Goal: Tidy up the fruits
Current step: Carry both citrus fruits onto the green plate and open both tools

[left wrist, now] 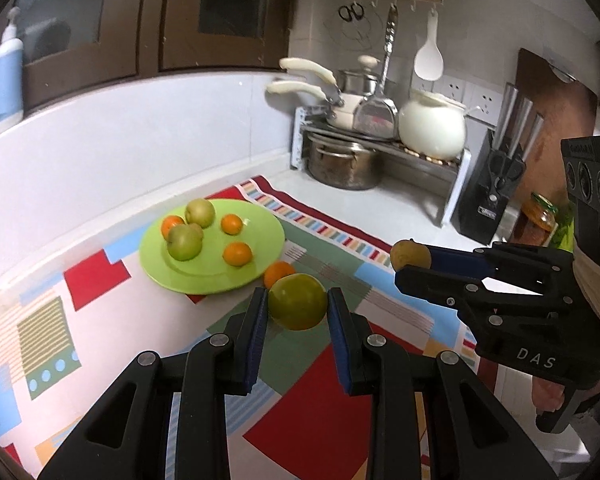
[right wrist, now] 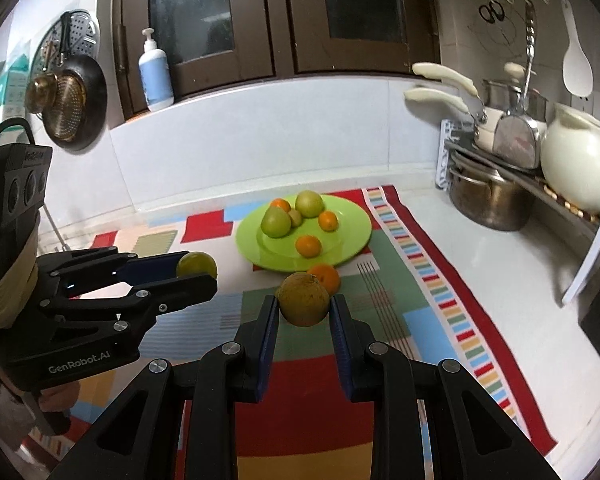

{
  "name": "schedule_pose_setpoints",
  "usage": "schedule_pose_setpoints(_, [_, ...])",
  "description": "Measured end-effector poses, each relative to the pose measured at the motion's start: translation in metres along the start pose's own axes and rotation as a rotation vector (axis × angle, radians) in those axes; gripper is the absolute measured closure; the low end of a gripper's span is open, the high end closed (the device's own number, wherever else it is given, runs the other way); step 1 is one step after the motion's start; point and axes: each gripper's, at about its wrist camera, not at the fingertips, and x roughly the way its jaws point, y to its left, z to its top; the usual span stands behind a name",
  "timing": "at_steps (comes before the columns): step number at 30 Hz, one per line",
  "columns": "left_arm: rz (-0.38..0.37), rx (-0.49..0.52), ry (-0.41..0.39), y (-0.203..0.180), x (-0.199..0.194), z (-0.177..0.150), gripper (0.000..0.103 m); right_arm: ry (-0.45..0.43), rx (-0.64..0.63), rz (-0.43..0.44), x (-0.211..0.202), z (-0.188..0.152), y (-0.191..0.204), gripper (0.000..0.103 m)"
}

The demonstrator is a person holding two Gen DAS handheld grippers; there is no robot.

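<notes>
My left gripper (left wrist: 298, 300) is shut on a green apple (left wrist: 298, 302), held above the patterned mat. My right gripper (right wrist: 304, 304) is shut on a brownish round fruit (right wrist: 303, 299); it shows in the left wrist view at the right (left wrist: 411, 255). The left gripper with its apple (right wrist: 196, 265) appears at the left of the right wrist view. Ahead lies a lime-green plate (left wrist: 260, 236) (right wrist: 352, 232) bearing two green apples, three oranges and one small brownish fruit. One loose orange (left wrist: 278, 273) (right wrist: 327, 276) rests on the mat by the plate's near rim.
A colourful mat (left wrist: 320, 412) covers the white counter. At the back right stands a rack (left wrist: 380, 148) with pots, pans and a white jug, beside a black knife block (left wrist: 496, 184) and a jar (left wrist: 540, 220). A soap bottle (right wrist: 155, 76) sits on the window ledge.
</notes>
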Motion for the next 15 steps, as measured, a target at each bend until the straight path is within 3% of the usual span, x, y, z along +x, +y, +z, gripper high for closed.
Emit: schedule_pose_setpoints(15, [0.158, -0.052, -0.077, 0.011, -0.009, 0.04, 0.073, -0.083, -0.077, 0.075, 0.01, 0.052, -0.012, 0.076])
